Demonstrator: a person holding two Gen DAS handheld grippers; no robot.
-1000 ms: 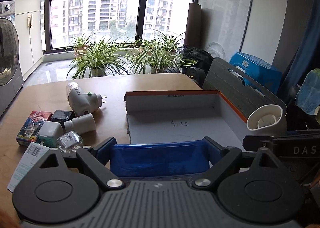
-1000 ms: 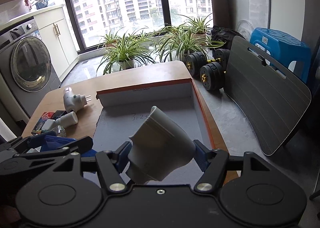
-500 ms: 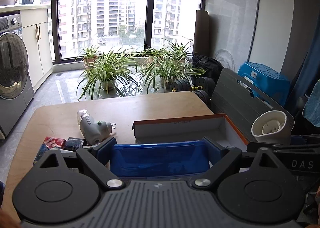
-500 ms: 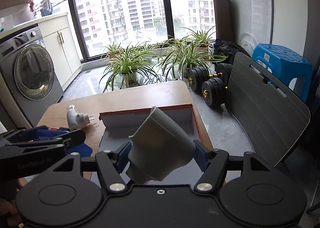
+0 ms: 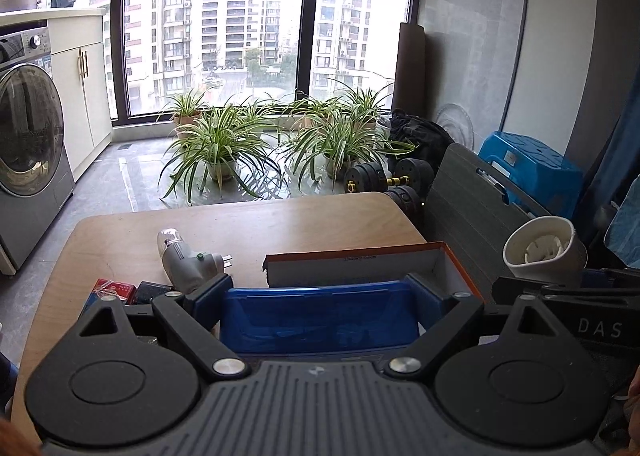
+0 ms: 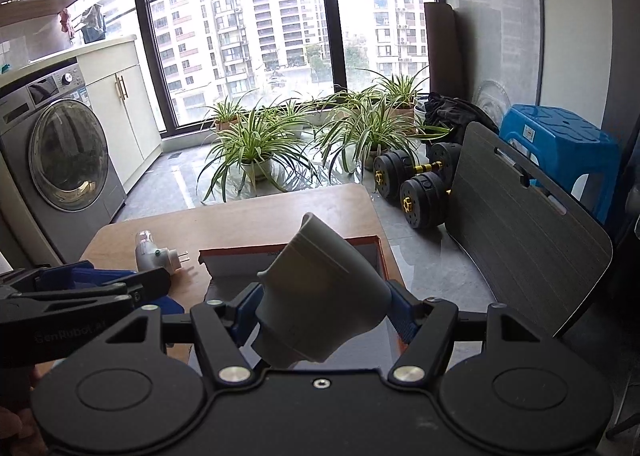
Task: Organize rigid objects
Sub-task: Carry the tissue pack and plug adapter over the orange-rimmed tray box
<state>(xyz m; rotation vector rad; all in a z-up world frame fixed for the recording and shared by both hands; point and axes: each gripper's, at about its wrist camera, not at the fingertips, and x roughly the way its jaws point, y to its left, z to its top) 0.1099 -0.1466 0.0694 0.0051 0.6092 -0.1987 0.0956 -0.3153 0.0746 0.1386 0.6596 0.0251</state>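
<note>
Grey funnel-shaped fitting (image 6: 320, 296) in right claw (image 6: 322, 306)

The left gripper (image 5: 320, 288) stood wide, clamped on a blue box (image 5: 320, 316); the right gripper (image 6: 320, 304) gripped a grey funnel-shaped cup (image 6: 320, 296).

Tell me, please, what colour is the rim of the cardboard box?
Orange; the cardboard box shows it best in the right wrist view.

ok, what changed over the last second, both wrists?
Both grippers rose and tipped up: table and cardboard box slid down both views. Left gripper stays clamped on the blue box, right gripper on the white cup. White plug adapter unmoved.
</note>
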